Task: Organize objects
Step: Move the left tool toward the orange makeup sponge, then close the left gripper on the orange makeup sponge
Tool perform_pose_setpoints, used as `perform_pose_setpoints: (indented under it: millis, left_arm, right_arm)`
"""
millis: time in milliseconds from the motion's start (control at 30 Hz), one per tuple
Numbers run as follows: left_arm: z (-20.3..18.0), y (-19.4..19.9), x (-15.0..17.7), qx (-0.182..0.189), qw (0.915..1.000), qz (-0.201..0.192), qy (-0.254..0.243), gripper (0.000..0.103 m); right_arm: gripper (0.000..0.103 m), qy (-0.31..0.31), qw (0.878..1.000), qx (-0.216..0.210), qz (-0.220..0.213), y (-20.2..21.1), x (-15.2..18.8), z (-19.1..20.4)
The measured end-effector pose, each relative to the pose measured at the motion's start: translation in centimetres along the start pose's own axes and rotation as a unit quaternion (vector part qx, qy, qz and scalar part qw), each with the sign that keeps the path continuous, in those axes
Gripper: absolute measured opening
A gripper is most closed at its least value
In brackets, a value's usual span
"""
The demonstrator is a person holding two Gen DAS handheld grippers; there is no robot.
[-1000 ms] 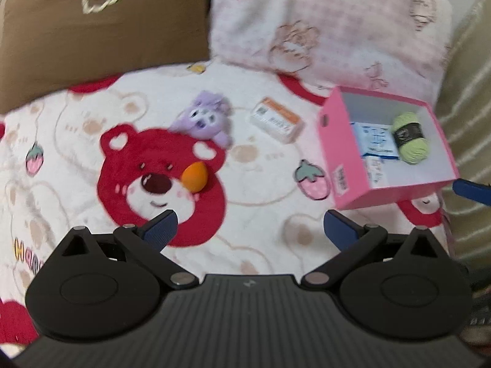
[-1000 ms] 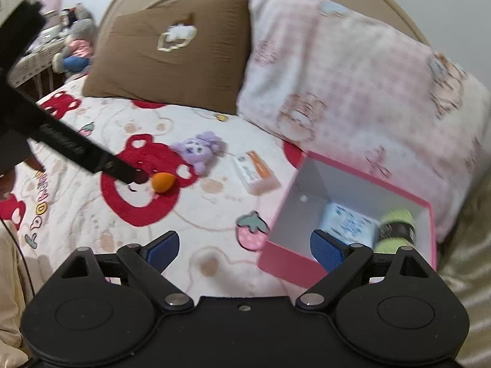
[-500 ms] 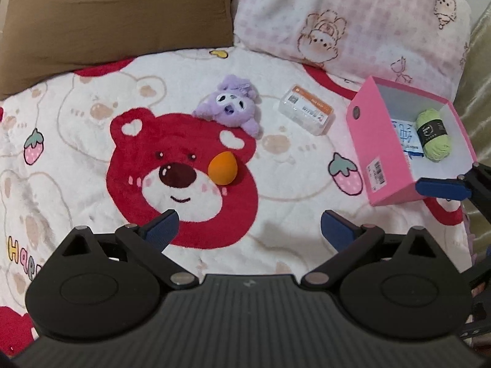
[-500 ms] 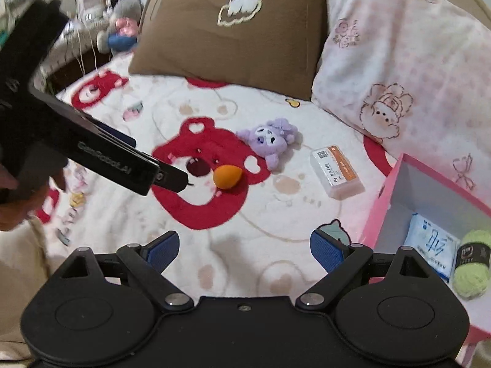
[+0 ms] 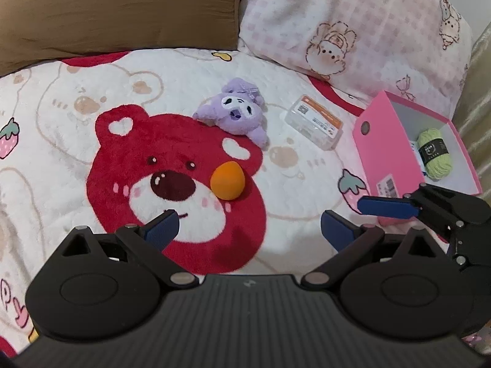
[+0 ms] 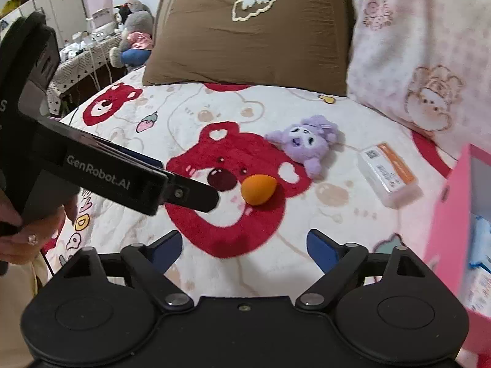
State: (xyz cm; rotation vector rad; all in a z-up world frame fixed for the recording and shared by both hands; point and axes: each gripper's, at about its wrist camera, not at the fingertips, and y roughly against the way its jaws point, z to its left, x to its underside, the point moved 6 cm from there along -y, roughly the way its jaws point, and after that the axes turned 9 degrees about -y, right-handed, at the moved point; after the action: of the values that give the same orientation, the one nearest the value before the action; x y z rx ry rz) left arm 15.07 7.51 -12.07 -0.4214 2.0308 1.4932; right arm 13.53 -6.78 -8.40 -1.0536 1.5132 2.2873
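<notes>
Surface: bear-print blanket (image 5: 61, 98) on a bed – brown pillow (image 5: 116, 6) and pink checked pillow (image 5: 353, 27) beyond both grippers.
Room: side table with plush toys (image 6: 135, 40), far left of the right gripper.
Container: pink box (image 5: 383, 150), open, right of the left gripper (image 5: 250, 225) – green yarn ball (image 5: 434, 155) and a blue-white packet (image 6: 481, 239) inside.
Loose items: orange sponge (image 5: 227, 181) just ahead of the left gripper; purple plush (image 5: 236, 113) and small labelled box (image 5: 317, 124) farther ahead.
Left gripper: jaws wide, nothing between.
Right gripper (image 6: 244, 247): jaws wide but just narrowing slightly, nothing between.
</notes>
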Motion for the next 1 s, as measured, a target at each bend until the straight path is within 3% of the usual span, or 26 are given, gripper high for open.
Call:
perform_pose_setpoints:
  millis: [167, 367, 500, 667, 1000]
  left_arm:
    - [0.8, -1.5, 0.2, 0.012, 0.9994, -0.031, 0.003, 0.099]
    - [1.3, -3.0, 0.5, 0.004, 0.9986, -0.051, -0.012, 0.099]
    - [1.9, -4.3, 0.8, -0.001, 0.9987, -0.047, -0.022, 0.099]
    - [3.5, -5.6, 1.2, 0.018, 0.9988, -0.043, 0.015, 0.096]
    - [4.6, -7.4, 1.7, 0.028, 0.9975, -0.059, 0.029, 0.077]
  right_arm:
    - [0.089, 0.031, 0.999, 0.028, -0.002, -3.2, 0.1, 0.2]
    - [0.087, 0.003, 1.000, 0.007, -0.020, -5.9, 0.9, 0.2]
    - [0.087, 0.001, 0.999, 0.011, -0.045, -7.3, 0.8, 0.2]
    - [0.087, 0.008, 0.997, 0.002, -0.073, -8.7, 0.4, 0.3]
    - [0.081, 0.013, 0.996, 0.039, -0.074, -11.6, 0.2, -0.4]
